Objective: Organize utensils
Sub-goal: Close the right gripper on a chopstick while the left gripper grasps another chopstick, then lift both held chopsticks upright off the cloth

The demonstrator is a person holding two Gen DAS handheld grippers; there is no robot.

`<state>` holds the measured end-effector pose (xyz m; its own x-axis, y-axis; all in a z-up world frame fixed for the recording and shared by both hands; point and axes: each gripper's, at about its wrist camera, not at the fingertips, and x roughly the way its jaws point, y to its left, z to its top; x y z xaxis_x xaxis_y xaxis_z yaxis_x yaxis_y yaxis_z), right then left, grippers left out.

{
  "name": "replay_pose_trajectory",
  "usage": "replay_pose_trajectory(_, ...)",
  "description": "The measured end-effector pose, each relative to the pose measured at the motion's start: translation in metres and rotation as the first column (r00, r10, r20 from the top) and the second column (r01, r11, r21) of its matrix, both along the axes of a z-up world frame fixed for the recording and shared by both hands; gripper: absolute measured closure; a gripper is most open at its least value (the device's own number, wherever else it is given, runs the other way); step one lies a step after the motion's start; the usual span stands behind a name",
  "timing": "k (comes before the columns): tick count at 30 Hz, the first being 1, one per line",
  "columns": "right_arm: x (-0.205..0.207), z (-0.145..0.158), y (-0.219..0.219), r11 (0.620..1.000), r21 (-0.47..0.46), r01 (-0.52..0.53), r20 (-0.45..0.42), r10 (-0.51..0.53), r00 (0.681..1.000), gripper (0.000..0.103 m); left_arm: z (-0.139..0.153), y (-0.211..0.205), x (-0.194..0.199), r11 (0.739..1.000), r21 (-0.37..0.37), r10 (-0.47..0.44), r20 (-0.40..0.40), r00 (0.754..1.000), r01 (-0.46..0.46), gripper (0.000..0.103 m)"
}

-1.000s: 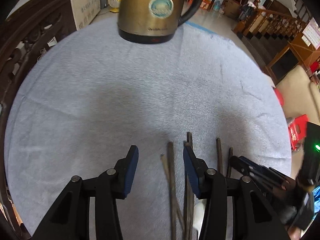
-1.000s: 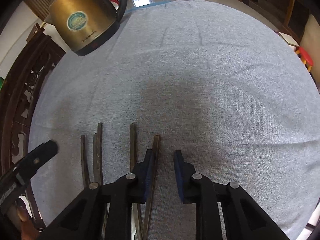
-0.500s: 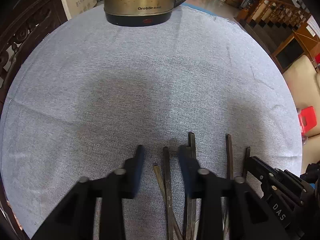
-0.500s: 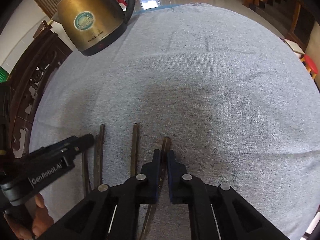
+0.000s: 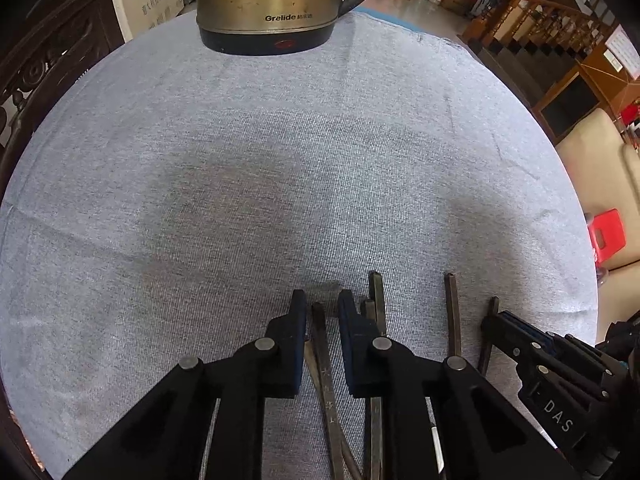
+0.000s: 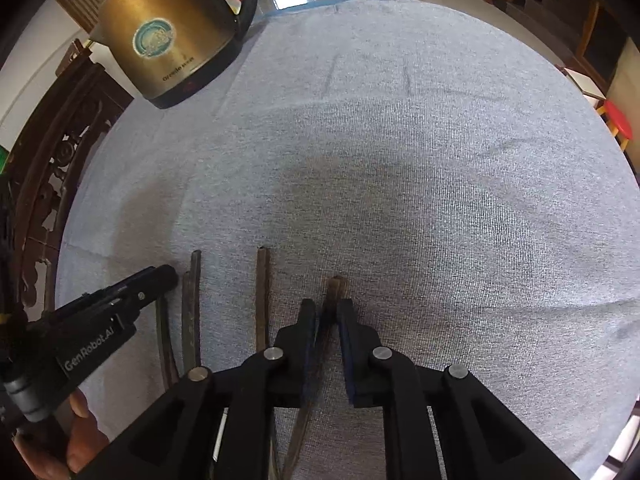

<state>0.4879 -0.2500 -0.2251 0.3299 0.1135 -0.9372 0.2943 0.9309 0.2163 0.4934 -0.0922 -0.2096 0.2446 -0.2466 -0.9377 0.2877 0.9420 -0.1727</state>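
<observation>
left gripper (image 5: 322,312): fingers sitting narrowly apart, straddling a dark chopstick (image 5: 322,344) without clearly pinching it
right gripper (image 6: 326,312): fingers clamping the rightmost chopstick (image 6: 334,286)
other chopsticks (image 6: 262,296): lying side by side on the grey cloth (image 6: 400,180)
kettle (image 5: 272,0): standing at the far edge

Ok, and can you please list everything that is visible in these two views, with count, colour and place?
kettle: one, brass with black base and handle, far edge of table
cloth: one, grey, covers the round table
chopsticks: about six, dark brown, side by side at the near edge
chair: one, dark carved wood, left of table
stool: one, red, on the floor at right
left tongs: black, open around one chopstick
right tongs: black, shut on the rightmost chopstick
hand: one, holds the left tongs
</observation>
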Motion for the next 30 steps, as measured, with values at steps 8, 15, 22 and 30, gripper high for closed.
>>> replay_pose_trajectory(8, 0.001, -0.002, 0.005, 0.999, -0.024, -0.023, 0.061, 0.025, 0.998, 0.095, 0.009, 0.014, -0.008, 0.999, -0.016, 0.037, 0.045, 0.998, -0.036, 0.097)
replay_pose_trajectory(15, -0.026, 0.023, -0.005, 0.999, 0.036, -0.029, 0.182, 0.022, 0.983, 0.095, 0.051, 0.048, -0.036, 0.992, -0.11, 0.074, 0.127, 0.989, -0.06, 0.097)
replay_pose_trajectory(22, -0.08, 0.08, -0.007, 0.999, 0.03, -0.037, 0.371, 0.024, 0.928, 0.096, 0.122, 0.074, -0.096, 0.983, -0.182, 0.092, 0.303, 0.949, -0.037, 0.098)
replay_pose_trajectory(30, -0.162, 0.139, 0.0, 0.999, -0.027, -0.019, 0.561, 0.031, 0.827, 0.096, 0.178, 0.093, -0.186, 0.97, -0.241, 0.134, 0.491, 0.861, -0.014, 0.098)
